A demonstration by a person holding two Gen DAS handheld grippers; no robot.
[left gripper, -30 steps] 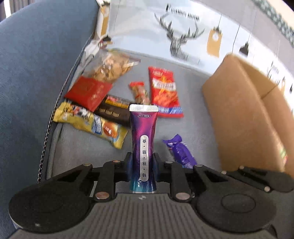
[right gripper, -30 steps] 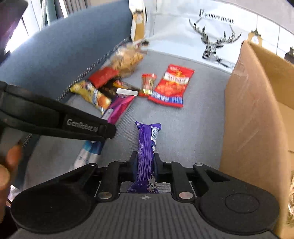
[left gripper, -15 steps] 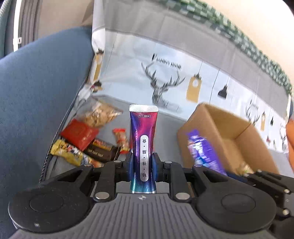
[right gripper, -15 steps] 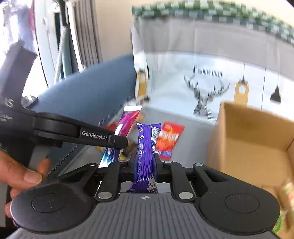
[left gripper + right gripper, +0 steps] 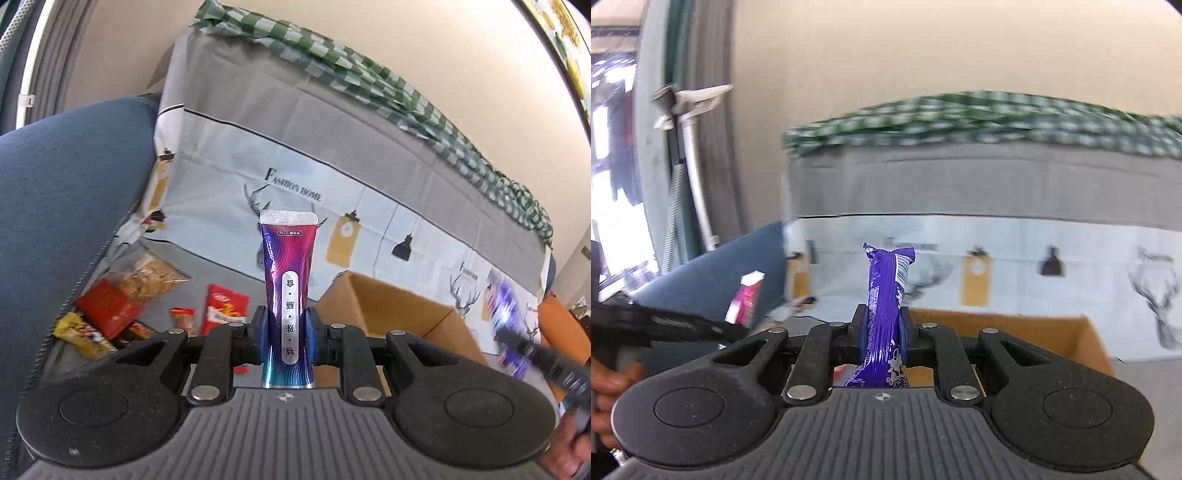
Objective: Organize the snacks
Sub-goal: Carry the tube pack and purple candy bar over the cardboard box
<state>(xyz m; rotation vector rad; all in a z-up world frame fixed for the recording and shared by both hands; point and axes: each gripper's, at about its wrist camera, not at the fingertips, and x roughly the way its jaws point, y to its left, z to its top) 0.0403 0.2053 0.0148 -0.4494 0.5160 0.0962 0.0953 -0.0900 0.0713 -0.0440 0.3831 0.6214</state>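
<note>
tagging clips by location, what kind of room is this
Probably a living room at home: snack packets lie on a blue sofa draped with a deer-print cover, a cardboard box sits on the seat, and curtains hang alongside.

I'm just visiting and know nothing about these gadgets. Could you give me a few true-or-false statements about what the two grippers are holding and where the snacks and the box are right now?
1. The left gripper is clamped on a purple-and-pink snack pouch. True.
2. The right gripper is open and holds nothing. False: it is shut on a purple candy bar.
3. The cardboard box is taped closed. False: its top is open.
4. Several snacks lie on the sofa seat, among them a red chip bag and a clear bag of crackers. True.
5. The pouch hangs downward from the left gripper. False: it points up from the fingers.
</note>
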